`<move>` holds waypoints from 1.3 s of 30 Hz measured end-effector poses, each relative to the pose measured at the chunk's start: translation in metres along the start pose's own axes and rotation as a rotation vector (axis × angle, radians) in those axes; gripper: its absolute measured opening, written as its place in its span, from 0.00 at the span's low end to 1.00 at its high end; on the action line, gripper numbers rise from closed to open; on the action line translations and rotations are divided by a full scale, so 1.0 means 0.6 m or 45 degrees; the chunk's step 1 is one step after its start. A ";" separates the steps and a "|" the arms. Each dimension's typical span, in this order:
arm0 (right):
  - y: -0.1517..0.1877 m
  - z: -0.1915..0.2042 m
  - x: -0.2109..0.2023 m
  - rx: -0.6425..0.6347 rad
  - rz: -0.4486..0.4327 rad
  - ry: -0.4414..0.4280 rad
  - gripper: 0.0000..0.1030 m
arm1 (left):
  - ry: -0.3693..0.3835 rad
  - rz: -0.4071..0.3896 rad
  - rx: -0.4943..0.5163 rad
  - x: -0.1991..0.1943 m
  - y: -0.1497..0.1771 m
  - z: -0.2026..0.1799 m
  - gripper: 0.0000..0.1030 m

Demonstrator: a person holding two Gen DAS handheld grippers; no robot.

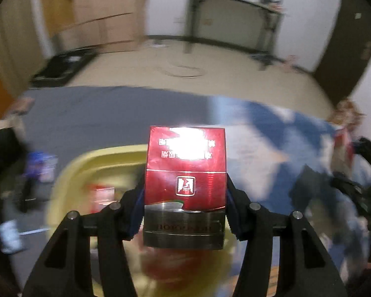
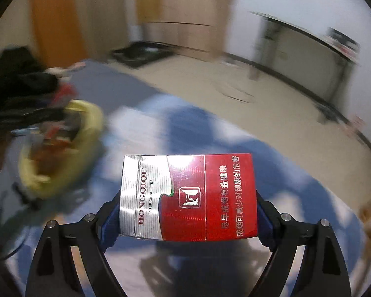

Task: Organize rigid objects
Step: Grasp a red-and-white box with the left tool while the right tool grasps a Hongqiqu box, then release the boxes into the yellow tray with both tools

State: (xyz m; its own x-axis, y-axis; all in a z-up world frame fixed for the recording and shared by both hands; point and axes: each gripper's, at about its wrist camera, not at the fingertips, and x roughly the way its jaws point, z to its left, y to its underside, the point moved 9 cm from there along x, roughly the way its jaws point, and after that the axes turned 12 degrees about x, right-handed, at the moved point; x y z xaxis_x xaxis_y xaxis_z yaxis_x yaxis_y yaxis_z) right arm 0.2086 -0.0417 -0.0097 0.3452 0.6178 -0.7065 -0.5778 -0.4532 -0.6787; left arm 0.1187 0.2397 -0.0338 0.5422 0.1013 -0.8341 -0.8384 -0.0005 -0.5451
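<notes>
I am holding one pack in each gripper. Left gripper [image 1: 185, 212]: closed on a red pack [image 1: 185, 173], pads pressing its two narrow sides, silver end toward the camera, red end pointing away. Right gripper [image 2: 188, 212]: closed on a second pack [image 2: 188, 198] turned sideways, so the pads are bearing on its top and bottom ends, printed face up. Both packs are riding clear of the surface below.

Handling, as I am judging it: these are light cardboard boxes under glossy film. They are stiff enough to keep shape but will dent if squeezed hard, and the film is probably slippery against the pads. The left hold across the narrow sides looks the sounder one. The right hold spans the long axis, so the jaws are standing wider, and I am expecting that pack to pivot more easily.

Count so far: two packs in hand. Below and left of the left pack I am seeing a yellow bin [image 1: 69, 173]; a red item [image 1: 102, 195] is lying in it, too blurred to name. In the right view the same bin [image 2: 91, 118] is sitting well off to the left, with mixed contents I cannot count.

Farther out, a blue-and-white cloth [image 2: 185, 123] is covering the surface, then bare floor [image 1: 210, 57] and one far table [image 1: 235, 17] at the wall.
</notes>
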 end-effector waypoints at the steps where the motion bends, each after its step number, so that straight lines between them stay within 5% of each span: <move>1: -0.011 0.050 0.019 -0.037 0.016 -0.053 0.86 | -0.024 0.028 -0.027 0.001 0.013 0.029 0.55; 5: -0.027 0.209 0.127 -0.077 0.210 -0.212 0.86 | -0.029 0.116 -0.182 0.023 0.073 0.124 0.55; 8: -0.023 0.259 0.167 -0.079 0.255 -0.216 0.86 | -0.015 0.175 -0.239 0.046 0.098 0.146 0.55; 20: -0.018 0.307 0.266 -0.101 0.340 -0.129 0.87 | 0.102 0.206 -0.353 0.105 0.122 0.179 0.56; 22: -0.018 0.317 0.275 -0.096 0.327 -0.144 0.90 | 0.095 0.187 -0.368 0.106 0.121 0.180 0.62; 24: -0.025 0.315 0.274 -0.064 0.295 -0.169 1.00 | 0.088 0.151 -0.416 0.095 0.113 0.178 0.91; 27: -0.039 0.289 0.232 0.017 0.223 -0.199 1.00 | 0.003 0.015 -0.372 0.050 0.079 0.162 1.00; 31: -0.048 0.177 0.127 0.144 0.049 -0.149 1.00 | 0.047 -0.049 -0.216 -0.004 0.027 0.079 1.00; 35: 0.001 0.010 0.026 0.261 -0.018 0.053 1.00 | 0.227 -0.064 -0.044 -0.027 -0.011 -0.084 1.00; 39: 0.102 -0.144 -0.040 0.203 0.015 0.262 1.00 | 0.450 -0.024 0.165 -0.024 0.004 -0.305 1.00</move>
State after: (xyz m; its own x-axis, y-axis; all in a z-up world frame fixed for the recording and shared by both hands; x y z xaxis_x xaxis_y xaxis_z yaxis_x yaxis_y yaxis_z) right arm 0.2289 -0.1400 -0.0516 0.4714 0.4620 -0.7512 -0.6865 -0.3425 -0.6414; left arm 0.1192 0.0564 -0.0384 0.5242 -0.2492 -0.8143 -0.8161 0.1263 -0.5640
